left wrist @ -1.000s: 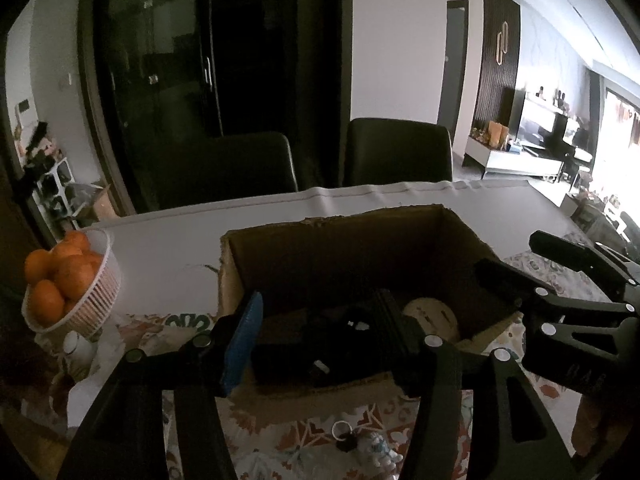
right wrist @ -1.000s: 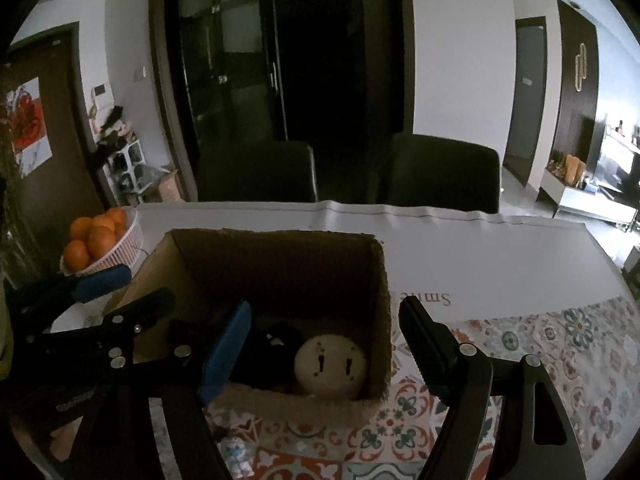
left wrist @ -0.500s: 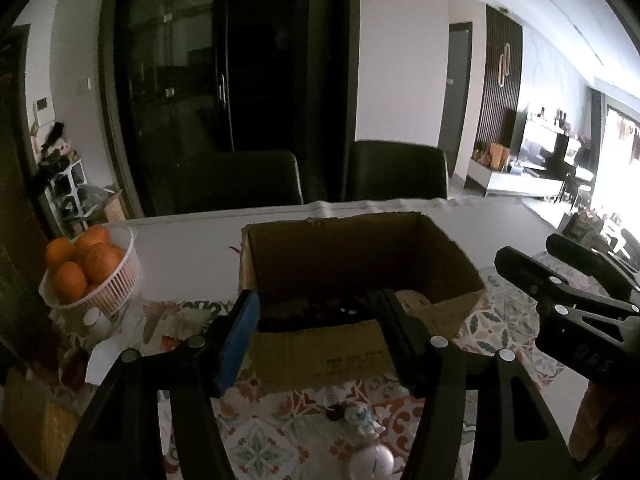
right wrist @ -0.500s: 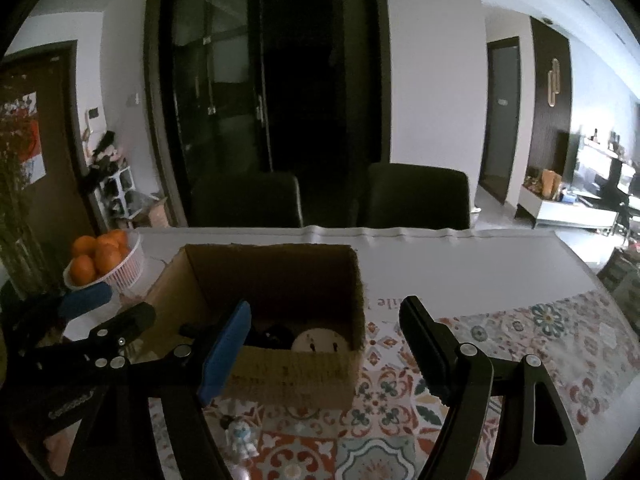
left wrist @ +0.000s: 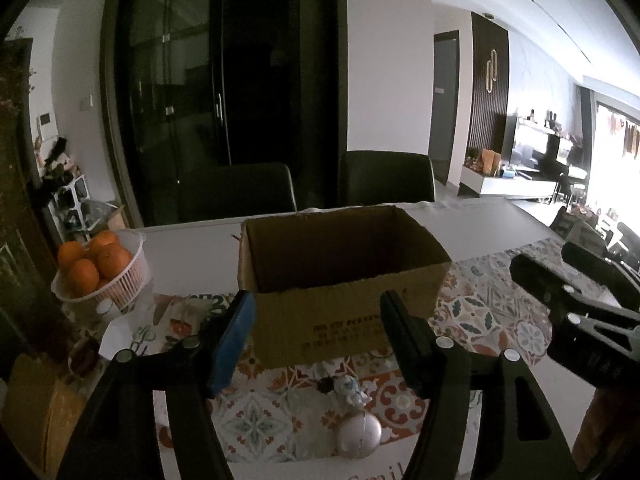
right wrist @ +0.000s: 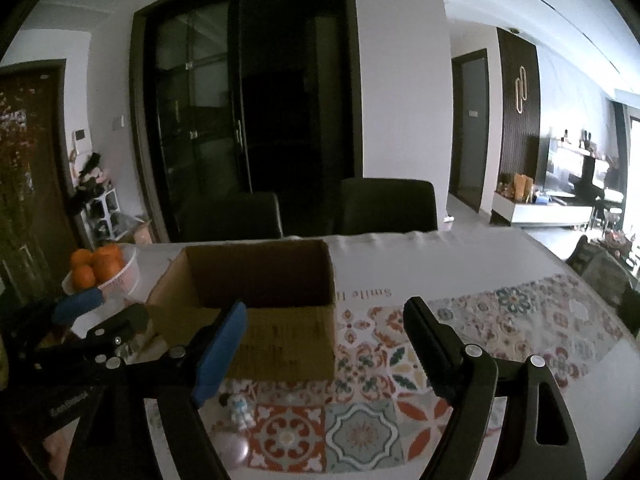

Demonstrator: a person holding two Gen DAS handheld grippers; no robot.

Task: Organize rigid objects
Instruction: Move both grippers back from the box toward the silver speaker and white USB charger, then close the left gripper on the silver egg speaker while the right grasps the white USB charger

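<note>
An open cardboard box (left wrist: 340,280) (right wrist: 260,304) stands on the patterned table mat; its inside is dark from here. In front of it lie a small white-and-blue figurine (left wrist: 352,390) (right wrist: 240,406) and a pale round ball (left wrist: 359,434) (right wrist: 232,450). My left gripper (left wrist: 316,320) hangs short of the box, jaws opening, nothing between them. Beside it on the right, my right gripper (right wrist: 324,330) (left wrist: 576,268) is also opening and empty. The left gripper (right wrist: 100,308) shows at the left of the right wrist view.
A white basket of oranges (left wrist: 102,276) (right wrist: 104,272) sits left of the box. Two dark chairs (left wrist: 386,178) stand behind the table (right wrist: 460,256). A brown object (left wrist: 36,412) lies at the table's near left corner.
Both grippers have drawn back from the box and lifted a little, so its contents are out of sight. The figurine and ball came into view. Both jaws stand wider.
</note>
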